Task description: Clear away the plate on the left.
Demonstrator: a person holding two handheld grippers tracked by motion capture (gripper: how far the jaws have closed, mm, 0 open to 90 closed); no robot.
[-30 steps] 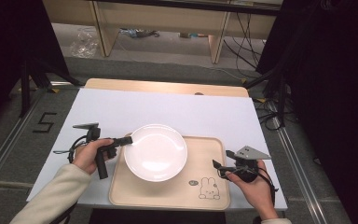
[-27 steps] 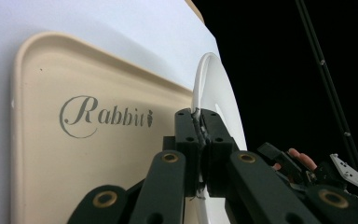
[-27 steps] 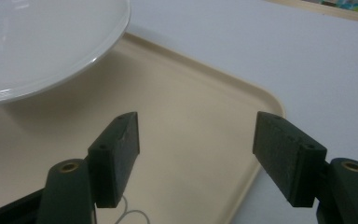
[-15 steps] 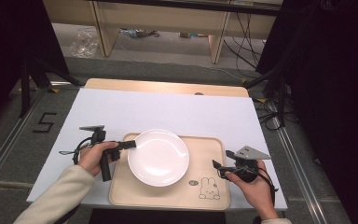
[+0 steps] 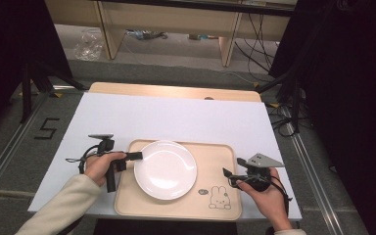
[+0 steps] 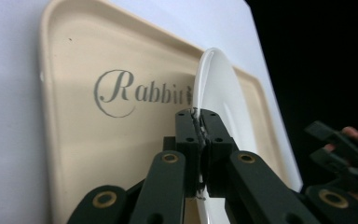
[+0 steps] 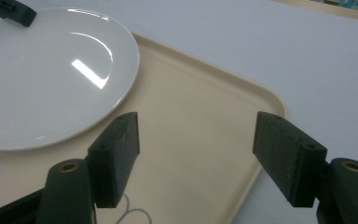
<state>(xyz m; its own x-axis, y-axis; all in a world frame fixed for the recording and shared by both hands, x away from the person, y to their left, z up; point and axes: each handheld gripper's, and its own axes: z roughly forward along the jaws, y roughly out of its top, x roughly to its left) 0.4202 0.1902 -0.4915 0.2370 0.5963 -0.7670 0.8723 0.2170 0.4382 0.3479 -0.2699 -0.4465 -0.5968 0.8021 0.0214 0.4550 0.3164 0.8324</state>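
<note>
A round white plate is over the left half of a beige tray printed with a rabbit and the word "Rabbit". My left gripper comes in from the left and is shut on the plate's left rim. In the left gripper view the jaws pinch the thin edge of the plate above the tray. My right gripper rests at the tray's right edge, open. In the right gripper view its jaws stand wide apart over bare tray, and the plate lies to their left.
The tray sits near the front edge of a white table top. A wooden strip borders the table's far side. Cables trail on the floor to the right.
The left hand has drawn the plate slightly toward the table's front edge, from overlapping the tray's far rim to inside the tray. The right gripper has stayed still.
</note>
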